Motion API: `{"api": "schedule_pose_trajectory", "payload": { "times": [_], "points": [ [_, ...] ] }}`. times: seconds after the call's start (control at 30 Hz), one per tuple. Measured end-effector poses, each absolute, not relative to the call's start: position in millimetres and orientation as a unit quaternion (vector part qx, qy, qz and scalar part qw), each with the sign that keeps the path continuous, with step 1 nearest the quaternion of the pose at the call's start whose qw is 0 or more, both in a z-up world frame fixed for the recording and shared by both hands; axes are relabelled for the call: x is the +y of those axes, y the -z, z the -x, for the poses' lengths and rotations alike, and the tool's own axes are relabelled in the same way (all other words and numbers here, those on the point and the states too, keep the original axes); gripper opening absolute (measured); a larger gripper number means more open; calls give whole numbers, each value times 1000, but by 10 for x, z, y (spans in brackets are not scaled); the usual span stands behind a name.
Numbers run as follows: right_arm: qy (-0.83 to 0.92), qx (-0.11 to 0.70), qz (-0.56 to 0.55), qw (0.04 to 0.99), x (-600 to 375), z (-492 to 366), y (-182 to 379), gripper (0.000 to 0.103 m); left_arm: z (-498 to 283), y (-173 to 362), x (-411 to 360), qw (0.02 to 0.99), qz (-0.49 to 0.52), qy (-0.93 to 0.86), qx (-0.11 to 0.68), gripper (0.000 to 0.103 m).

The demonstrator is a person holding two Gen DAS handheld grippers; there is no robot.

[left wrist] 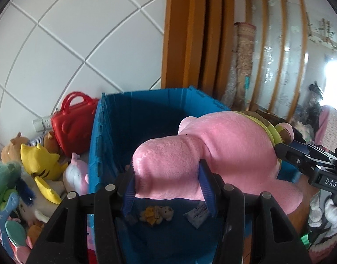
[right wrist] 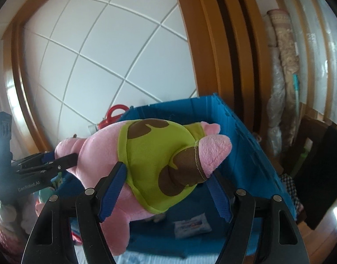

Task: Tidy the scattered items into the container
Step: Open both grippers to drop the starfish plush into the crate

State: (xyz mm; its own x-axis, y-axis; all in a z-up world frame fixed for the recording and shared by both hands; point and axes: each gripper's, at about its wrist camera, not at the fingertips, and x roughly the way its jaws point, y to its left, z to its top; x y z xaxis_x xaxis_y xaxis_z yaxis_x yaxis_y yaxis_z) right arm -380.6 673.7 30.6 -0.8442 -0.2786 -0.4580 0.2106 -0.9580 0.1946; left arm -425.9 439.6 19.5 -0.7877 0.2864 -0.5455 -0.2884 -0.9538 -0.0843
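Wooden floor under blue crate, toy pile.

A home: plush toys, wooden door frame.

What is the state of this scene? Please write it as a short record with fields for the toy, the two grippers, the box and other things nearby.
held toy: pink star plush with green shorts, held above the blue box
left gripper: shut on one pink limb
right gripper: shut on the shorts end
box contents: small bear toy, white packet
outside box: red toy case, yellow plush, other soft toys
behind: white tiled wall, wooden frame
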Motion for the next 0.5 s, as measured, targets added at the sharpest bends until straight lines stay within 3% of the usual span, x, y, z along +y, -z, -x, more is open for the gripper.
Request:
{"api": "schedule_pose_trajectory", "payload": {
  "times": [0.13, 0.27, 0.4, 0.5],
  "points": [
    [952, -73, -267, 134, 6892, 4115, -183, 79, 4493, -87, 4424, 114, 316, -942, -14, 65],
    [949, -67, -270, 149, 6953, 4271, -98, 84, 4565, -71, 4466, 92, 311, -946, -4, 66],
    [949, -57, -268, 155, 6903, 4288, -67, 90, 4529, -70, 4493, 86, 305, -948, 4, 80],
    [951, -53, -264, 154, 6871, 4255, -76, 102, 4453, -87, 4470, 86, 304, -949, 6, 80]
  ]
}}
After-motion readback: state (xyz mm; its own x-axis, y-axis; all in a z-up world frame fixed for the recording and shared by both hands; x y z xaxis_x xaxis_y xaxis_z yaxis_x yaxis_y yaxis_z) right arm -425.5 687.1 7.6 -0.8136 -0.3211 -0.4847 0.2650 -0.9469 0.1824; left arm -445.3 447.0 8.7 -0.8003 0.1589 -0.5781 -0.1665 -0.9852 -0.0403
